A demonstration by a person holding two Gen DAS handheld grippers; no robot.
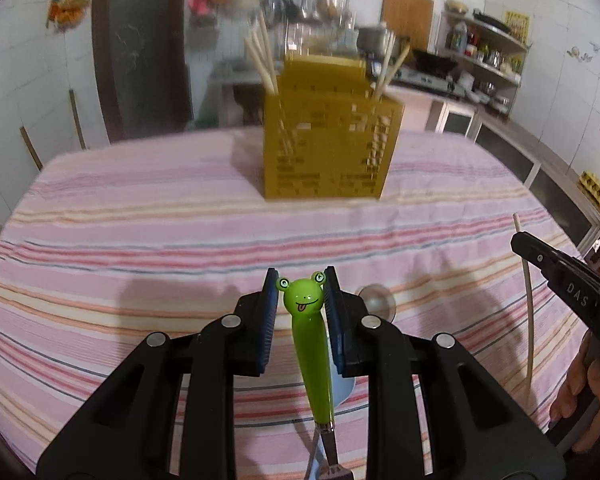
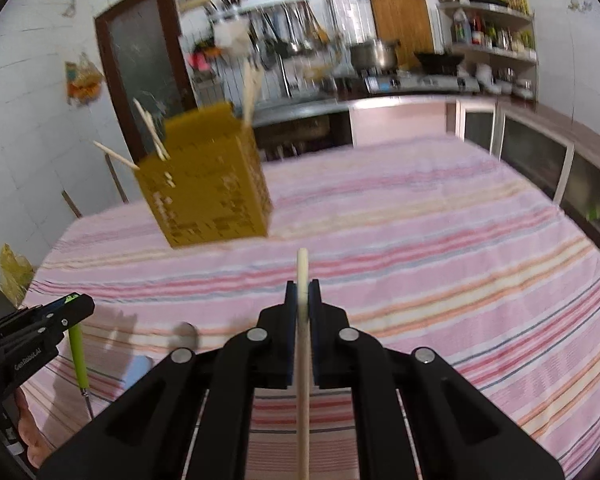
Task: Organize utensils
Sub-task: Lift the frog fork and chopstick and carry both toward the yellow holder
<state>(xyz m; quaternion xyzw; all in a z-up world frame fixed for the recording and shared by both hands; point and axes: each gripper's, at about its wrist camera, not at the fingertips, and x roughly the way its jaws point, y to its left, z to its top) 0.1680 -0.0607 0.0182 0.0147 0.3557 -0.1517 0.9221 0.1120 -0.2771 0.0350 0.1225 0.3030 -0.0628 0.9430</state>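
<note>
My left gripper (image 1: 301, 280) is shut on a green frog-handled fork (image 1: 306, 320), held above the striped tablecloth with its metal end pointing down; it also shows in the right wrist view (image 2: 77, 354). My right gripper (image 2: 302, 286) is shut on a pale chopstick (image 2: 303, 344), also seen at the right of the left wrist view (image 1: 529, 312). A yellow perforated utensil holder (image 1: 328, 140) stands ahead on the table with several chopsticks in it; it shows at the upper left in the right wrist view (image 2: 208, 184).
The table carries a pink striped cloth (image 1: 140, 232). A spoon bowl (image 1: 374, 300) and a light blue item (image 1: 340, 388) lie on the cloth under my left gripper. A kitchen counter with stove and shelves (image 2: 420, 80) runs behind and to the right.
</note>
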